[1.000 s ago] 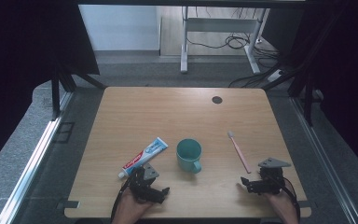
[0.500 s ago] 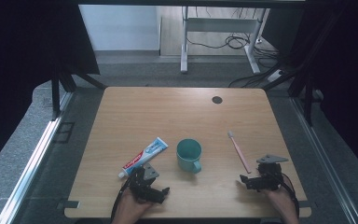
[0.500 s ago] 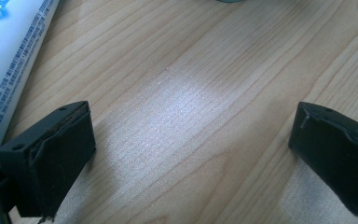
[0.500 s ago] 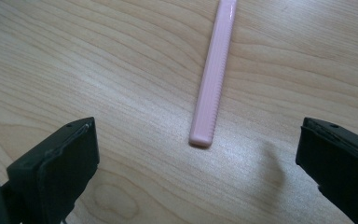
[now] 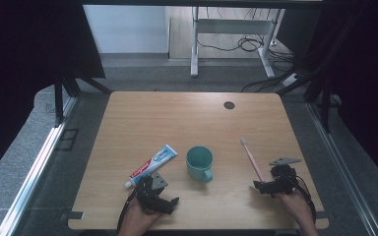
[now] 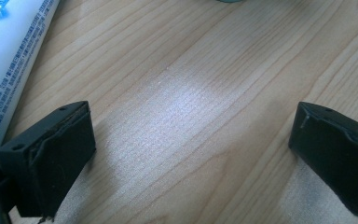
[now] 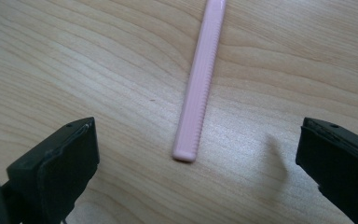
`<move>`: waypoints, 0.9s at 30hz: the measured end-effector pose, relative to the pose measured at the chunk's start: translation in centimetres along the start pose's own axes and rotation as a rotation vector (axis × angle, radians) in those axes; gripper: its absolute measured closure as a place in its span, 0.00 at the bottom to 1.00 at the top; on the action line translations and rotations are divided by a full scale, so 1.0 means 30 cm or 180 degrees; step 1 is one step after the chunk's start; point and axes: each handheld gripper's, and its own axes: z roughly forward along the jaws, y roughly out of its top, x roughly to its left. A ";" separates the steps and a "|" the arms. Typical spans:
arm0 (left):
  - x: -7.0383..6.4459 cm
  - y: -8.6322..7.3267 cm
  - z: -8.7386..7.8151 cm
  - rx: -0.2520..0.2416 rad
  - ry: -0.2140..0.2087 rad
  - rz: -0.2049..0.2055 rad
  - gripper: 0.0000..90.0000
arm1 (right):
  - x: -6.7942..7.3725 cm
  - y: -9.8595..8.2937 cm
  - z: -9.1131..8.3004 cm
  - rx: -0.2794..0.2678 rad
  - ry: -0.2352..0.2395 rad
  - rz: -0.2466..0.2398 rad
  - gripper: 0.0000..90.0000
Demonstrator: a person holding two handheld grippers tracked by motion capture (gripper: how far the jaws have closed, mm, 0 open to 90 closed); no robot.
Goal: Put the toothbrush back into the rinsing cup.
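A pink toothbrush [image 5: 250, 159] lies on the wooden table [image 5: 177, 123] at the right, bristles at its far end. My right gripper [image 5: 264, 184] is at its near end and open. In the right gripper view the handle tip [image 7: 186, 151] lies on the wood between the wide-apart jaws of my right gripper [image 7: 200, 135], touching neither. A teal mug [image 5: 200, 162] stands at the front centre. A white, red and blue toothpaste tube [image 5: 152, 165] lies left of it. My left gripper [image 5: 153, 191] rests just below the tube, open. Bare wood shows between the jaws of my left gripper [image 6: 193, 121], and the tube [image 6: 9, 60] runs along the left.
A small dark round spot [image 5: 229, 105] marks the table's far right part. Beyond the far edge stands a white desk frame [image 5: 197, 44] with cables on the floor. The table's front edge runs close under both hands.
My right gripper has edged slightly left and forward, closer to the toothbrush's near end. The left gripper, tube and mug have not moved.
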 end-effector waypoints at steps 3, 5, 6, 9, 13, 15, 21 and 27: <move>0.000 0.000 0.000 0.0001 0.0000 -0.0001 0.00 | -0.003 0.010 0.008 0.0062 -0.0014 0.0008 0.00; 0.000 0.000 0.000 0.0001 -0.0001 0.0000 0.00 | -0.003 0.019 0.012 0.0094 -0.0022 -0.0007 0.00; 0.000 0.000 0.000 0.0001 -0.0001 -0.0001 0.00 | -0.003 0.025 0.013 0.0112 -0.0023 -0.0016 0.00; 0.000 0.000 0.000 0.0001 -0.0001 0.0000 0.00 | -0.005 0.044 0.018 0.0180 -0.0026 -0.0026 0.00; 0.000 0.000 0.000 0.0000 0.0001 0.0001 0.00 | -0.010 0.074 0.025 0.0293 -0.0035 -0.0008 0.00; 0.000 0.000 0.000 -0.0002 0.0000 0.0001 0.00 | -0.011 0.081 0.027 0.0327 -0.0034 -0.0006 0.00; 0.000 0.000 0.000 -0.0002 0.0000 0.0002 0.00 | -0.016 0.127 0.052 0.0560 -0.0008 0.0025 0.00; 0.000 0.000 0.000 0.0000 0.0000 0.0001 0.00 | -0.022 0.161 0.070 0.0690 0.0014 0.0077 0.03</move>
